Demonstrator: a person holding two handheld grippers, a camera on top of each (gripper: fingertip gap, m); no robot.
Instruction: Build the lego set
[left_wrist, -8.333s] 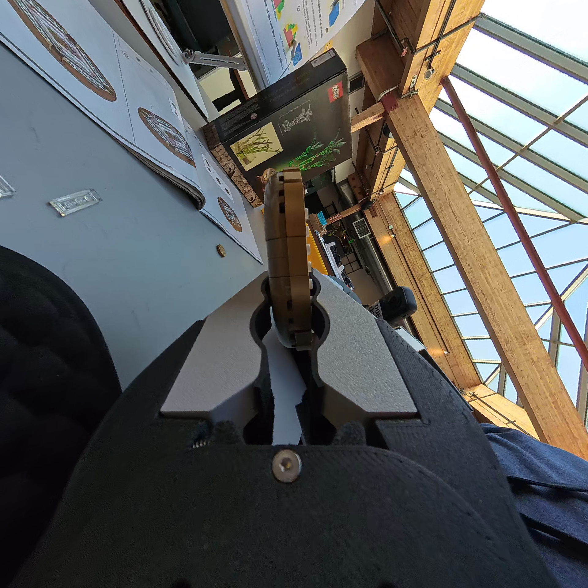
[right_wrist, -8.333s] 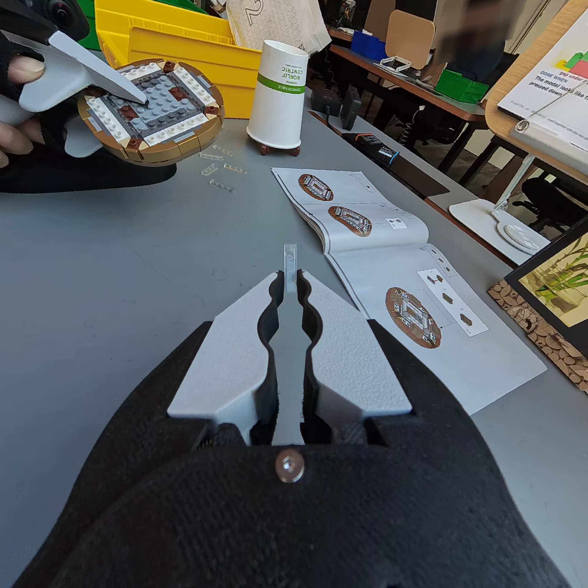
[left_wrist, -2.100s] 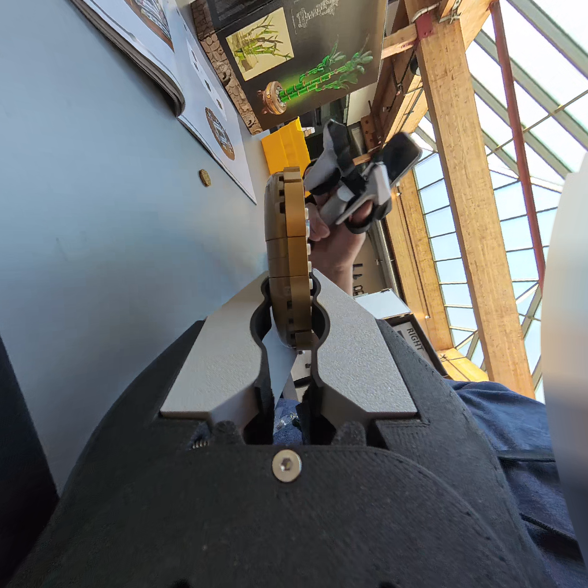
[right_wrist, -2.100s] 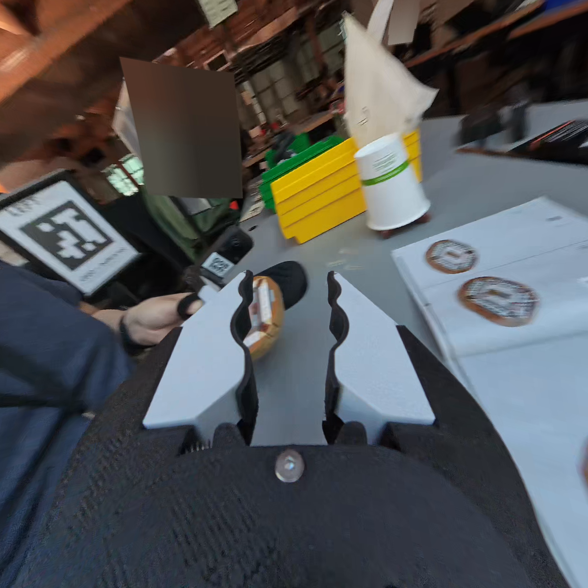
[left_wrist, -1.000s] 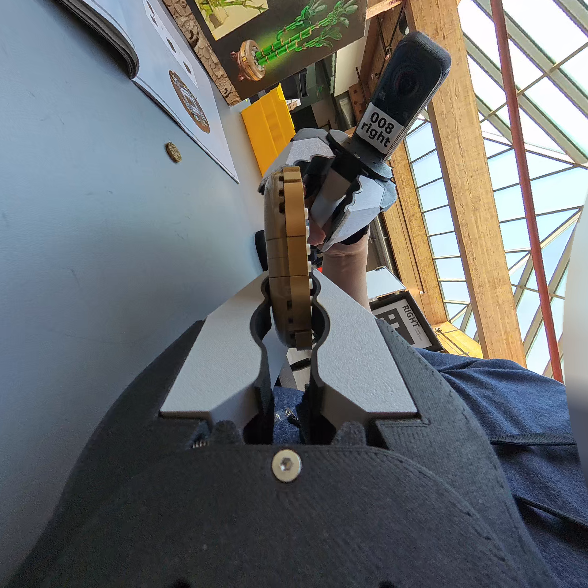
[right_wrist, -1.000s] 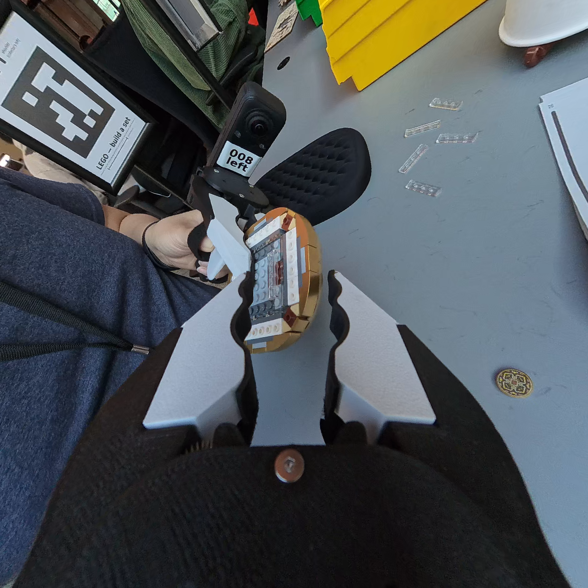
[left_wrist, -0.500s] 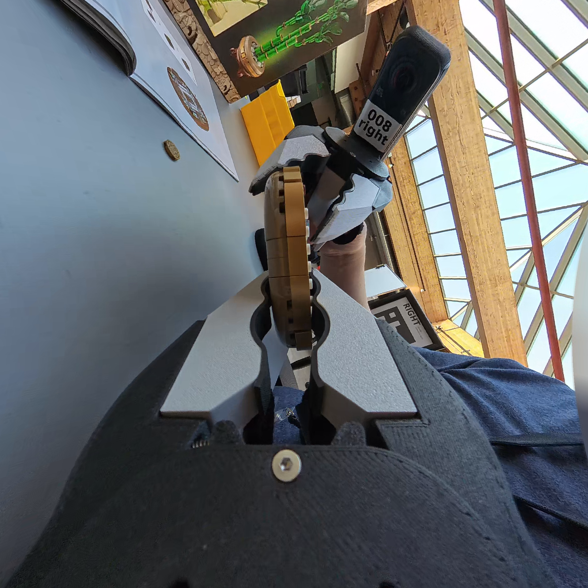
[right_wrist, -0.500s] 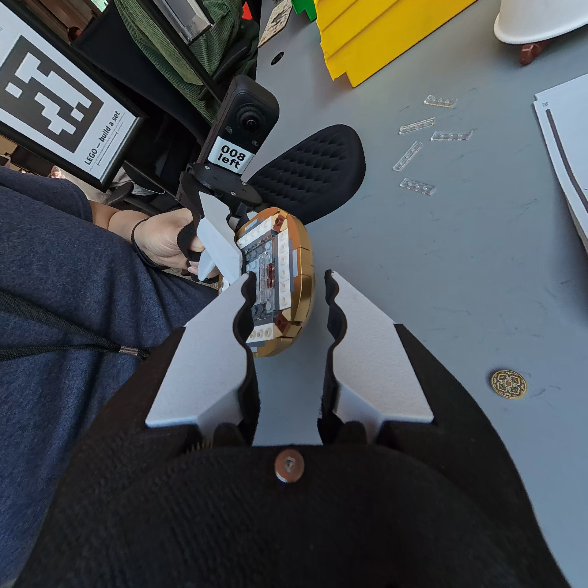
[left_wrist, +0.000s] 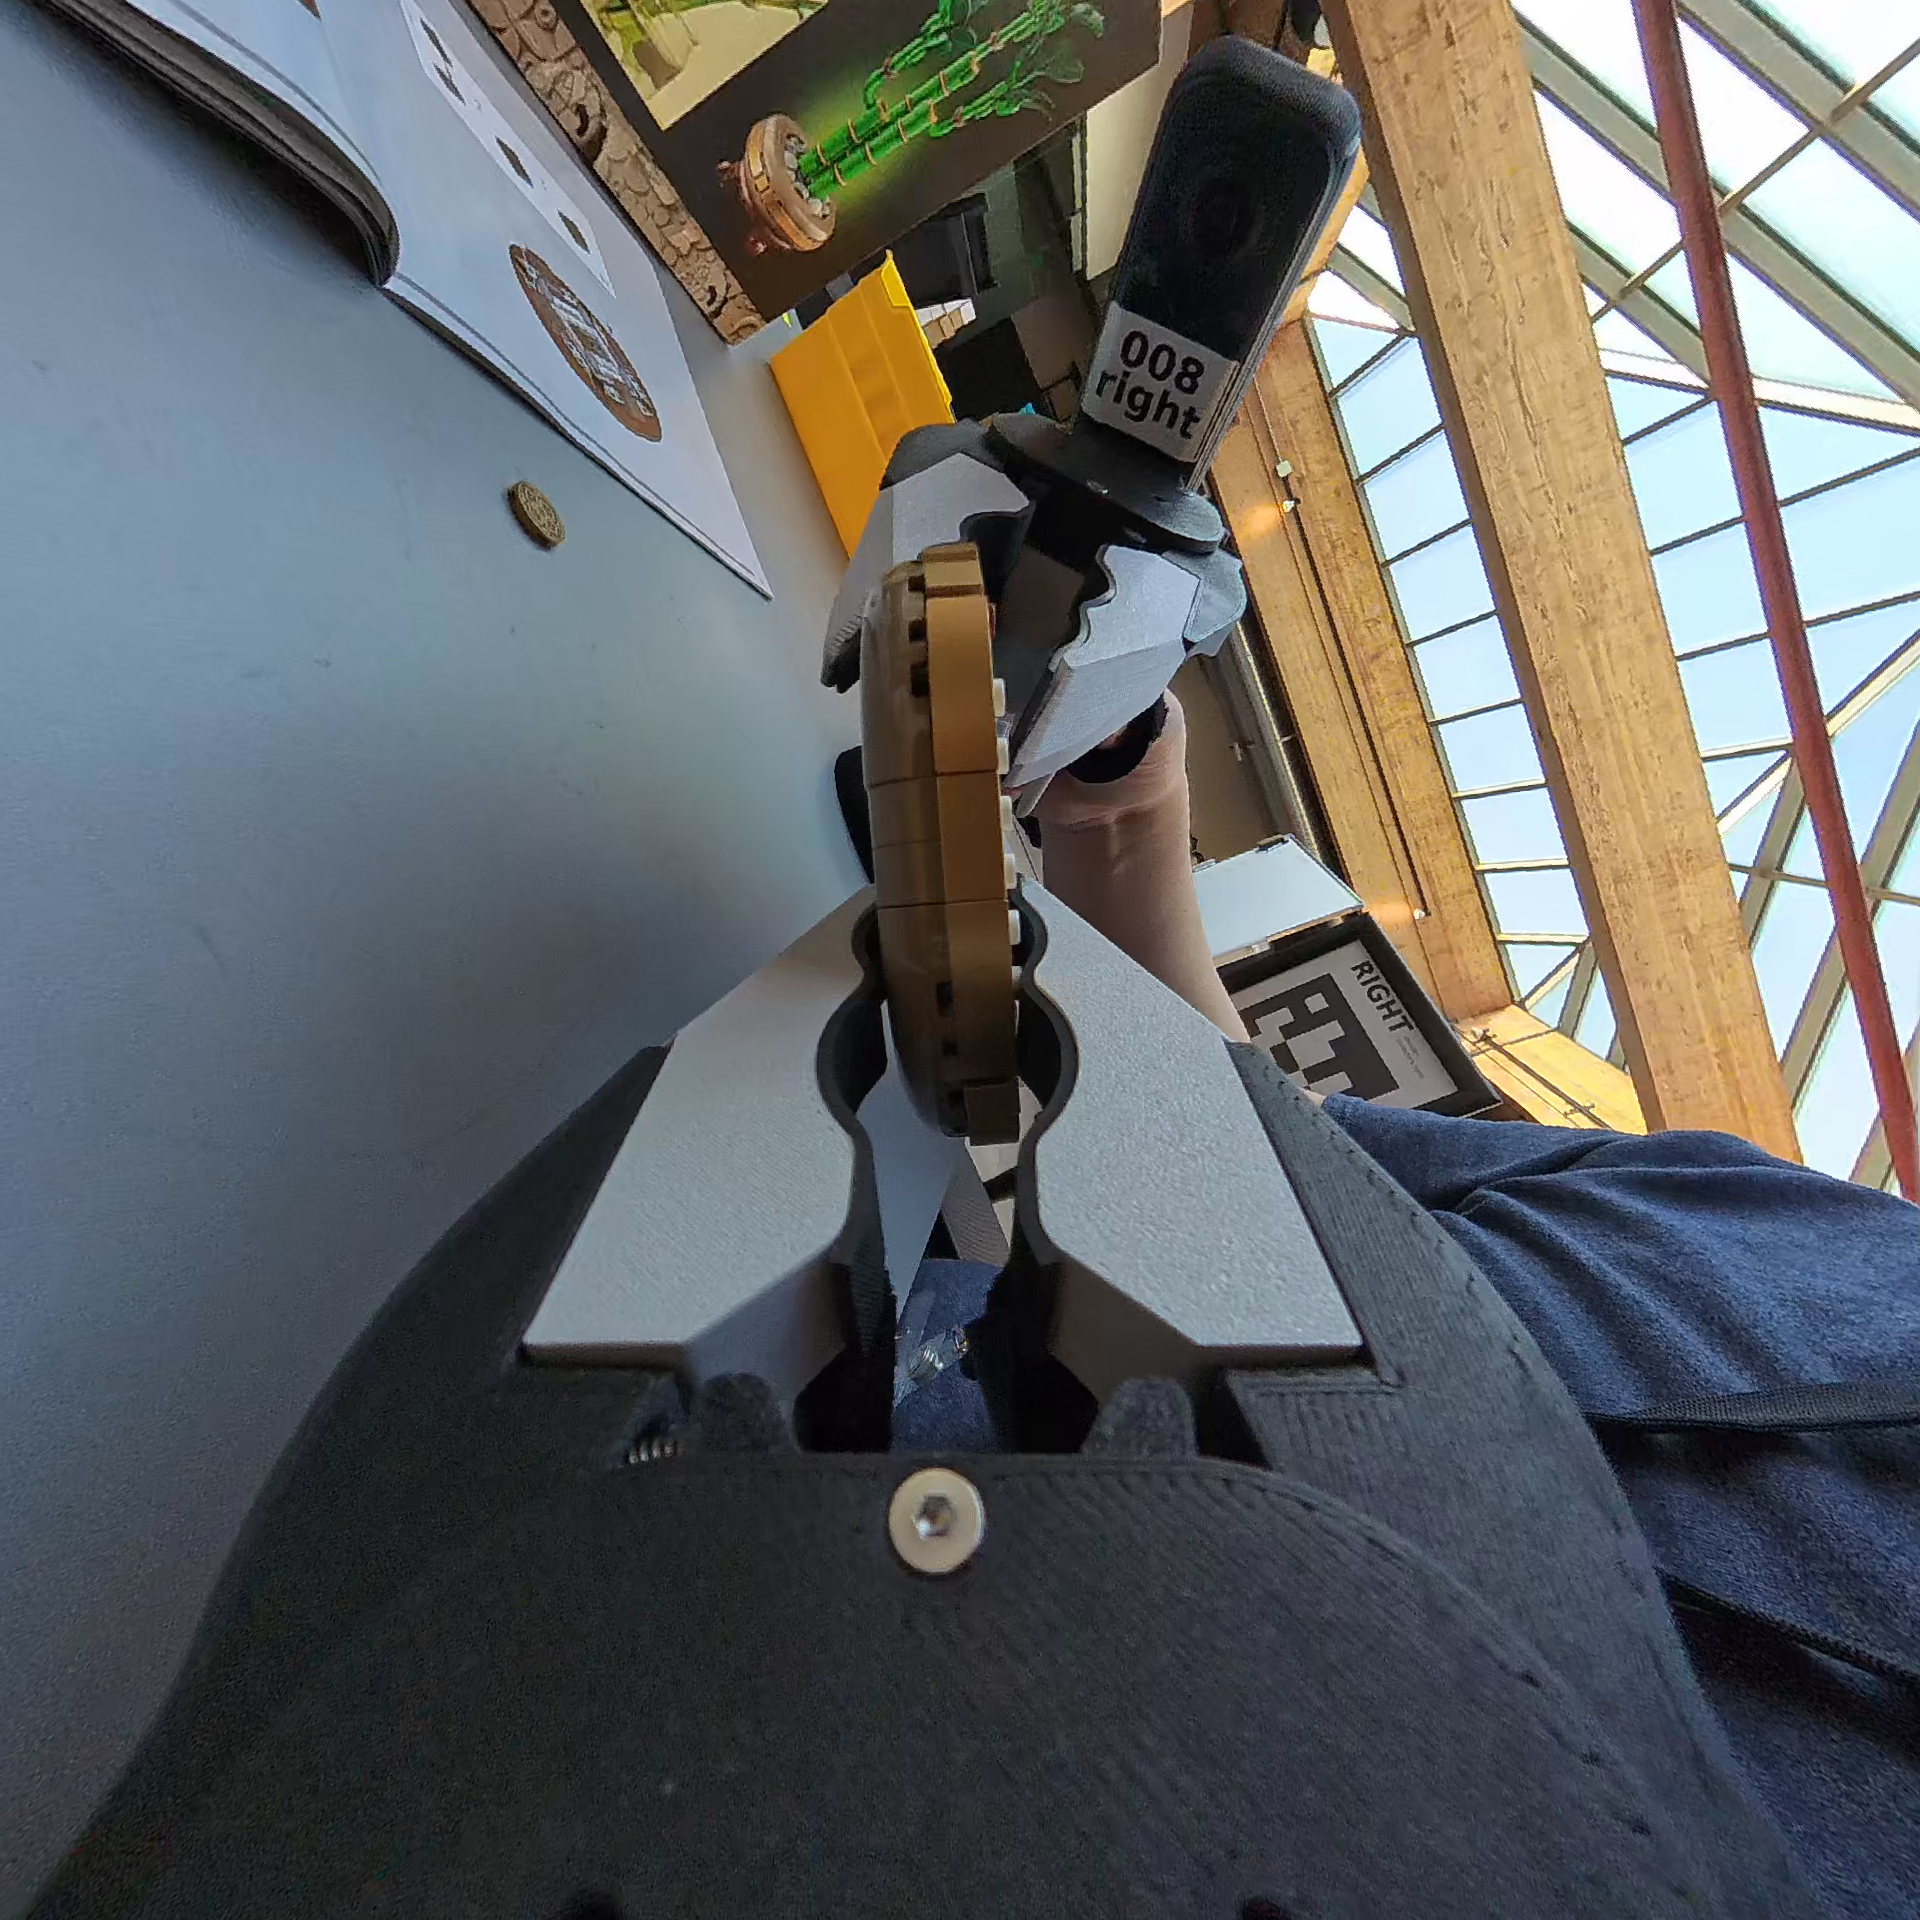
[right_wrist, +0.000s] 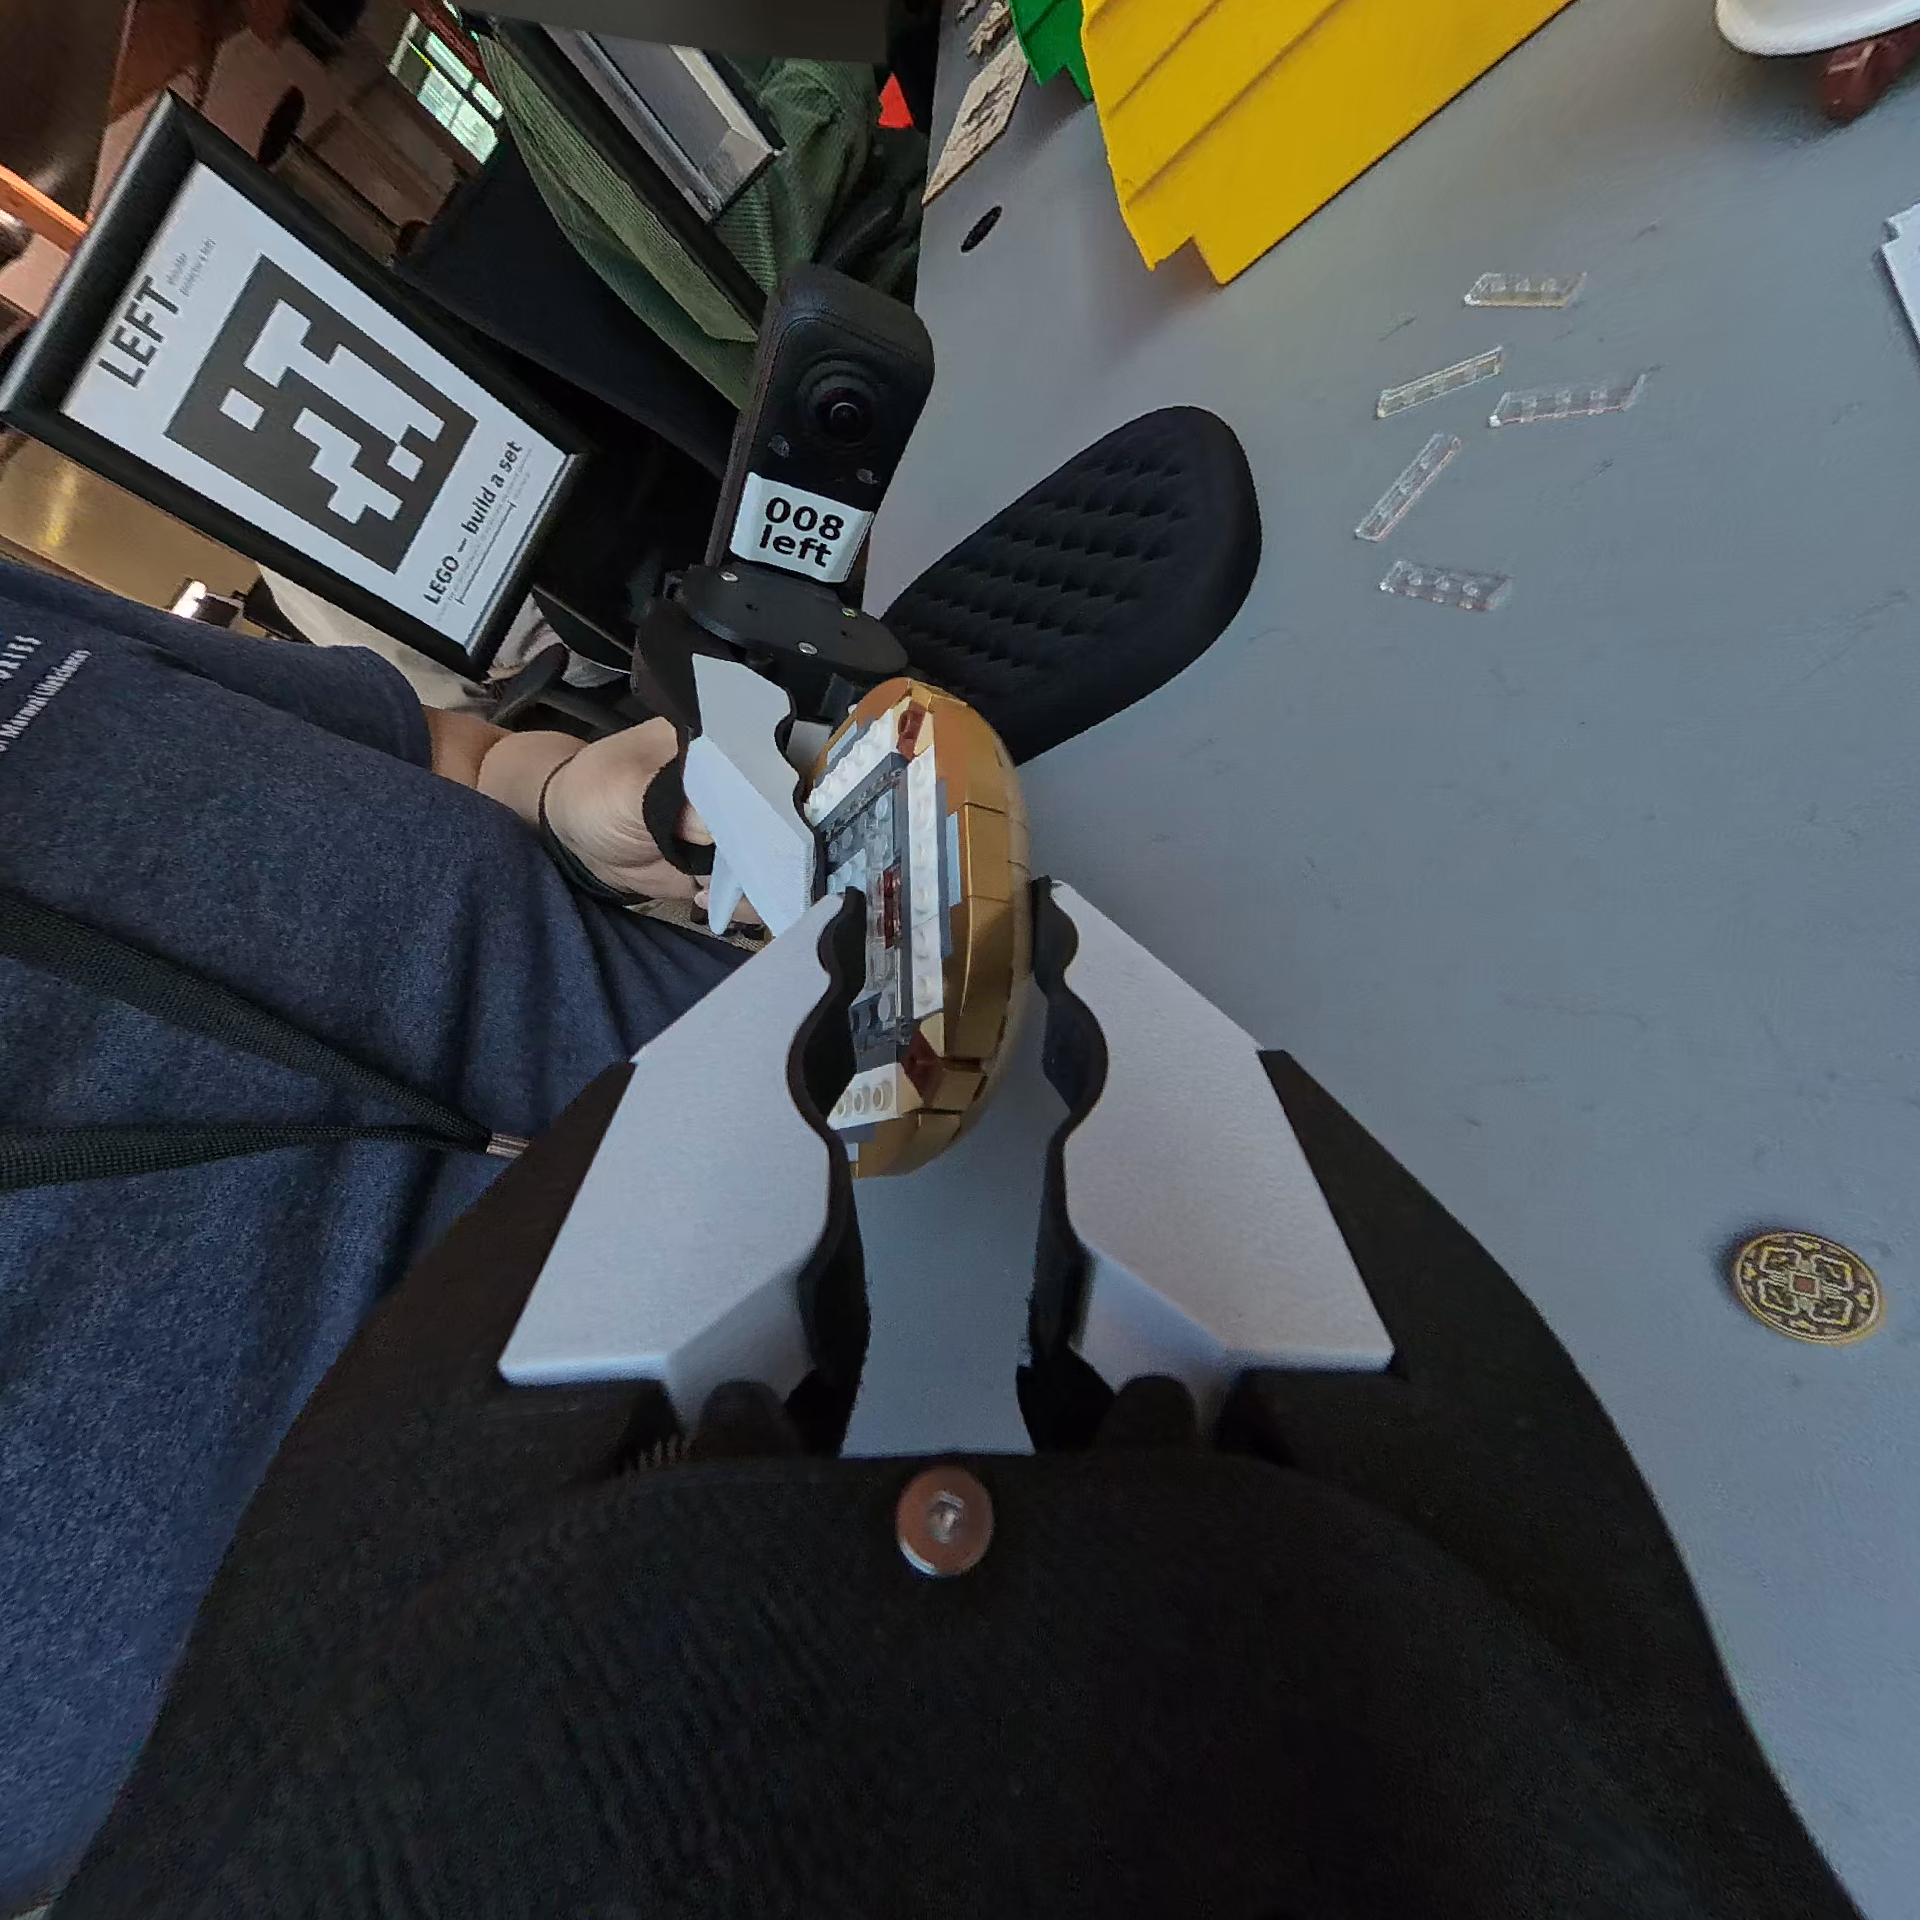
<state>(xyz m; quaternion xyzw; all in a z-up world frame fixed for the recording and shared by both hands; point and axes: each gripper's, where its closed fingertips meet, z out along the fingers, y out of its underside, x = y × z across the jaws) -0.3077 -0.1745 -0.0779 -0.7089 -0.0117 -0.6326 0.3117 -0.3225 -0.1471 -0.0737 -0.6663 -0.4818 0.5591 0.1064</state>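
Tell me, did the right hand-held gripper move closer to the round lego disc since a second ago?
Yes. The right hand-held gripper has closed in: its fingers now straddle the disc, which earlier sat beyond their tips. The coin stayed on the table.

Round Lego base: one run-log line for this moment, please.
left gripper: shut on round Lego base | right gripper: open, straddling it | clear plates: on table

Right gripper (right_wrist: 940, 914): jaws spread around the round lego base (right_wrist: 935, 925), little clearance either side. Bare grey worktop (right_wrist: 1455, 883) beyond; clear plates (right_wrist: 1444, 587) near its far edge, gold disc (right_wrist: 1806, 1286) nearer.
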